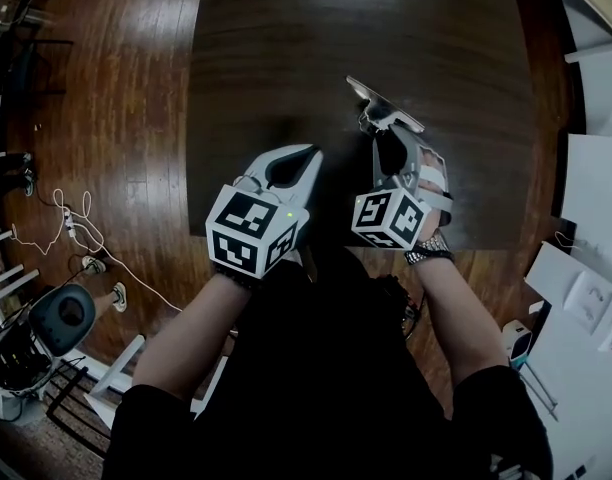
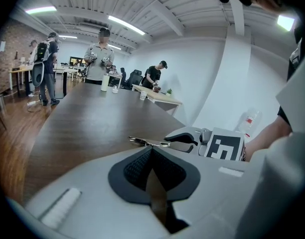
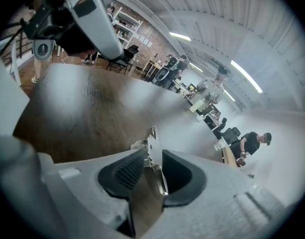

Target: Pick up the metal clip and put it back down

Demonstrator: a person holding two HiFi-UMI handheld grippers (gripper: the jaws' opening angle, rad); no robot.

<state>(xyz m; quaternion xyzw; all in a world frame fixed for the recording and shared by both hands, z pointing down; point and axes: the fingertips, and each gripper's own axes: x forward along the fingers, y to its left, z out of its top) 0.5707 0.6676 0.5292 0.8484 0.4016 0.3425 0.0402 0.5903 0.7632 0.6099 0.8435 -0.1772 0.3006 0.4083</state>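
The dark wooden table [image 1: 266, 58] filled the upper middle of the head view, and both grippers hung over its near edge. The left gripper [image 1: 294, 158] sat to the left and a little nearer the person. Its jaws were drawn together at the tips with nothing between them, and it was clear of the task's thing. The right gripper [image 1: 396, 146] was by far the nearer one, with its tips right at the metal clip [image 1: 384, 103].

The clip lay on the table just ahead of the right gripper. In the head view its long axis slanted from upper left to lower right, and its near end reached in between that gripper's jaws. In the right gripper view the clip [image 3: 152, 151] ran roughly along the line the gripper pointed, standing edge-on in the gap and sticking out past the tips.

The right jaws stood wide apart, with the ribbed pads [image 3: 126, 171] clear of the metal on the right side. The blur made it hard to say whether the left pad still grazed it, though it did not look pinched. By my reading the clip was down on the table and free of any grip.
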